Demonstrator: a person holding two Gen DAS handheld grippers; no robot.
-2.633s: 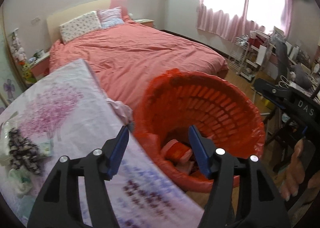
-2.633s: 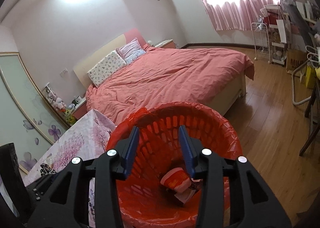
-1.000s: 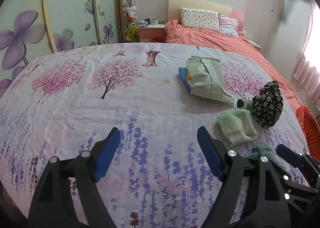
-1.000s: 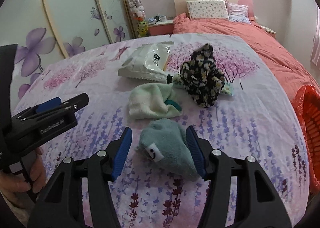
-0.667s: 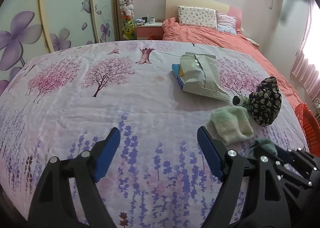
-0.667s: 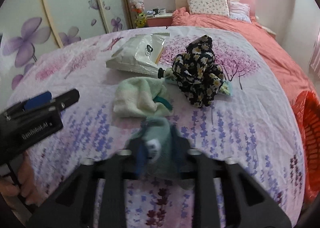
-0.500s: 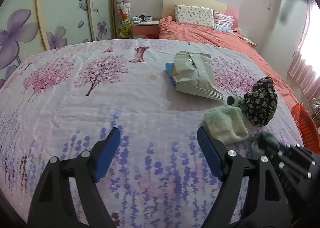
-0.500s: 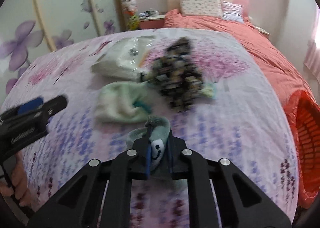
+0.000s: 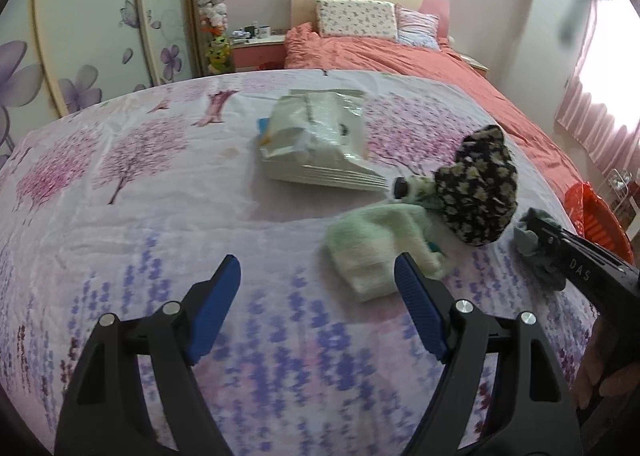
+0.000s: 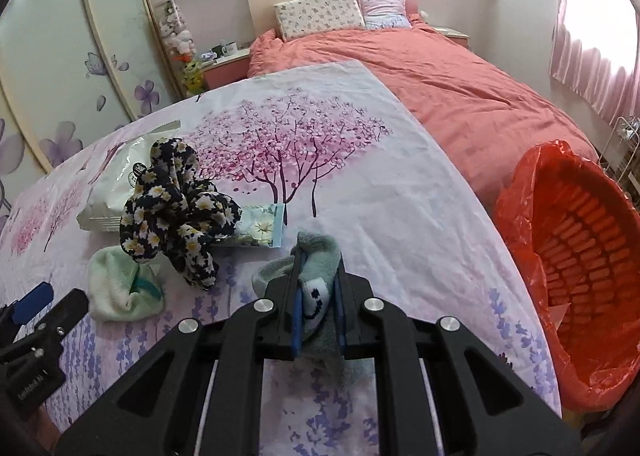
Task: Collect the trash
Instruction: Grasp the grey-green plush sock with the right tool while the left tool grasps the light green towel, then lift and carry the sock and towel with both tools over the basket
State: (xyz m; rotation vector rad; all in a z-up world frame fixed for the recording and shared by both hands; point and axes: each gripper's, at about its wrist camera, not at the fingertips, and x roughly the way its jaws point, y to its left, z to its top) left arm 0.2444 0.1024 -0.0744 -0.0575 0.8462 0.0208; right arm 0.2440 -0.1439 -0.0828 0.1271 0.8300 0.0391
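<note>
My right gripper (image 10: 318, 268) is shut on a grey-green sock (image 10: 318, 252) with a smiley patch, held just above the flowered sheet (image 10: 360, 176). From the left wrist view the same sock (image 9: 526, 238) shows at the right gripper's tip. My left gripper (image 9: 318, 288) stands open over the sheet (image 9: 120, 216), nothing between its fingers; a pale green towel (image 9: 376, 248) lies just beyond its right finger. A black floral cloth (image 10: 176, 212), a white crinkled packet (image 9: 320, 144) and a small floral tissue pack (image 10: 260, 232) lie on the sheet. The red-lined trash basket (image 10: 576, 256) stands to the right.
A bed with a salmon cover (image 10: 460, 84) and pillows (image 10: 316, 12) lies beyond. Wardrobe doors with purple flowers (image 9: 80, 36) line the left. A nightstand (image 9: 256, 44) carries small items. A hand (image 9: 600, 376) holds the right gripper's handle.
My right gripper closed on the grey-green sock and swung right with it, bringing the red basket into its view. My left gripper drifted toward the pale green towel, still open.
</note>
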